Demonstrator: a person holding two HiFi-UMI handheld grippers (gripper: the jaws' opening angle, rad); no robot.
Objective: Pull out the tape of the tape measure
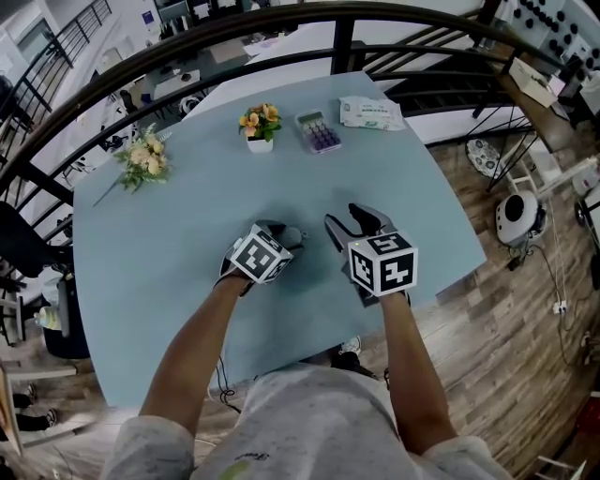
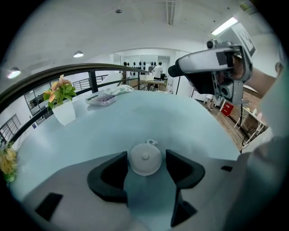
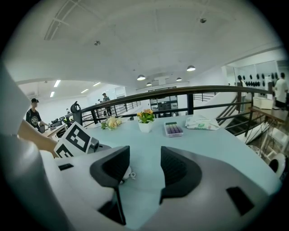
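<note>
A small round white tape measure lies on the pale blue table, its ring tab pointing away from the left gripper. My left gripper is shut on it, one jaw on each side; the head view shows the left gripper low over the table, with the tape measure at its tips. To its right, my right gripper is open with nothing between its jaws. In the right gripper view, the ring tab shows just beside the left jaw of the right gripper.
At the table's far side stand a white pot of flowers, a clear box of purple pieces and a wipes packet. A loose bouquet lies at the far left. A dark railing curves behind the table.
</note>
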